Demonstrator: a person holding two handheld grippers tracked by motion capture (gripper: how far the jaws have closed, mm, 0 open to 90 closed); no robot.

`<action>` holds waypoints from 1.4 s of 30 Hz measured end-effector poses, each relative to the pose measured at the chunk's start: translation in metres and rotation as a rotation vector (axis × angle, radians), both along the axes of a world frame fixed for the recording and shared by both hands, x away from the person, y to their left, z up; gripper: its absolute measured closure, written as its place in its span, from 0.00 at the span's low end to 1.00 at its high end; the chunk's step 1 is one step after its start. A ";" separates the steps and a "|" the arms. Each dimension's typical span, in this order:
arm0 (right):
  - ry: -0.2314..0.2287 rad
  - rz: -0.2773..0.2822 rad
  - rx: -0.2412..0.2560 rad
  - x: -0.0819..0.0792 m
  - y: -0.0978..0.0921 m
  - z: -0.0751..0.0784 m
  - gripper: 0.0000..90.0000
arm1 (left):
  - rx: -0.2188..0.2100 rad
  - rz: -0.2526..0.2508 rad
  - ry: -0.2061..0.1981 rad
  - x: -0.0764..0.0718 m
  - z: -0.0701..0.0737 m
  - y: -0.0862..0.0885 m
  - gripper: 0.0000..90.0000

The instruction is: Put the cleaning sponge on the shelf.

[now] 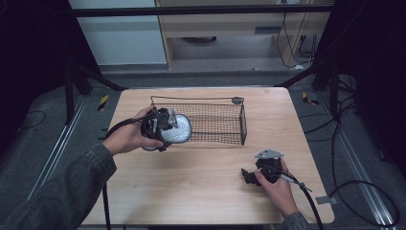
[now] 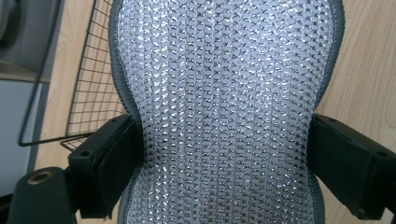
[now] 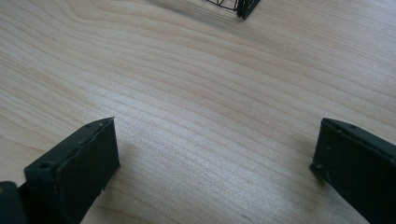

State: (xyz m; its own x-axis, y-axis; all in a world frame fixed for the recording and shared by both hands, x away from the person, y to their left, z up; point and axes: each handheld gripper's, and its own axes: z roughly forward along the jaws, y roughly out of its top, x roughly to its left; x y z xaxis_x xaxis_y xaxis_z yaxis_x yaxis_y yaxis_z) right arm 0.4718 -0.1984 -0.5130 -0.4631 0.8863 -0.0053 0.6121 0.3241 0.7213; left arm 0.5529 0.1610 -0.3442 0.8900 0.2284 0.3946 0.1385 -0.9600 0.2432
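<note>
Left gripper clamps silver mesh sponge

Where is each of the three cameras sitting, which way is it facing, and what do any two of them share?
High view: above the person's side, looking forward and down on the table; both forearms, hands and grippers show.
Left gripper view: rides the left gripper, looking along its jaws clamped on the silver mesh pad.
Right gripper view: rides the right gripper, looking low across bare wood between open jaws.
Shared: the wire basket appears in all three.
</note>
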 end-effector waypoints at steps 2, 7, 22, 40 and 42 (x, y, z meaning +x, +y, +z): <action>-0.001 -0.001 -0.001 0.000 0.000 0.000 0.01 | 0.001 0.010 -0.009 0.002 0.003 -0.001 0.13; -0.001 0.000 -0.002 0.000 0.000 0.000 0.01 | 0.019 0.006 -0.036 0.003 0.009 -0.003 0.13; 0.000 0.004 -0.001 -0.001 0.000 0.000 0.01 | -0.003 0.002 -0.075 0.011 0.018 0.001 0.13; -0.004 0.009 -0.004 0.000 0.000 0.000 0.01 | 0.015 -0.021 -0.043 0.041 0.022 -0.003 0.13; -0.004 0.008 -0.003 0.000 0.000 0.000 0.01 | 0.014 -0.021 -0.044 0.044 0.022 -0.004 0.13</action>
State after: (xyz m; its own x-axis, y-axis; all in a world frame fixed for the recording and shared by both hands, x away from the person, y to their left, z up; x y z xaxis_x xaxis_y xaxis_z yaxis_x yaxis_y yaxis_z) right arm 0.4719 -0.1984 -0.5132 -0.4702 0.8825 -0.0099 0.6063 0.3311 0.7230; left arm 0.5964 0.1575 -0.3226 0.8764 0.2041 0.4361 0.1081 -0.9660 0.2348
